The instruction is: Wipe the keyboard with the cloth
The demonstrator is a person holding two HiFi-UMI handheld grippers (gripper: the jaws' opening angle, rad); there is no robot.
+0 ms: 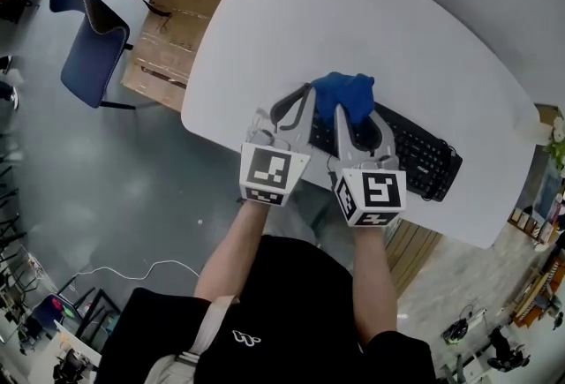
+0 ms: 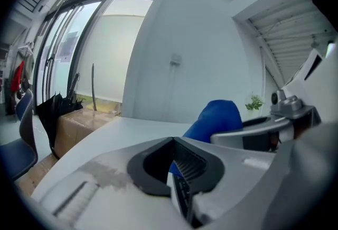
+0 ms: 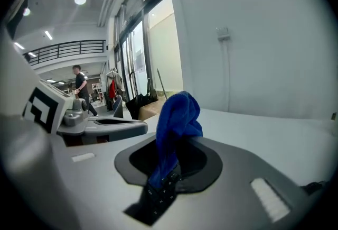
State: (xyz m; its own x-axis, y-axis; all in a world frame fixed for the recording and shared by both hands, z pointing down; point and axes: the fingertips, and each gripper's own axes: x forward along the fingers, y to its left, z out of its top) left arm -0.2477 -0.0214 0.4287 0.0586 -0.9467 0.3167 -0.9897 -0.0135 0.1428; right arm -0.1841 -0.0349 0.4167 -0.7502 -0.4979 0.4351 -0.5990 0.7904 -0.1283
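The cloth (image 3: 178, 112) – judged soft, light and limp (apt to bunch) – is held over one end of the keyboard (image 1: 425, 160), pinched at a fold by the right gripper (image 3: 168, 157), while the left gripper (image 2: 177, 157) is kept pressed together, empty.

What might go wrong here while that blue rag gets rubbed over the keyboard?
1. The right claw pinches only a fold of the blue cloth, and the rest bunches up above it. The cloth may slip free in mid-wipe.
2. The keyboard lies close to the near edge of the table. The left claw is shut and holds nothing, so a firm wipe might push the keyboard towards that edge.
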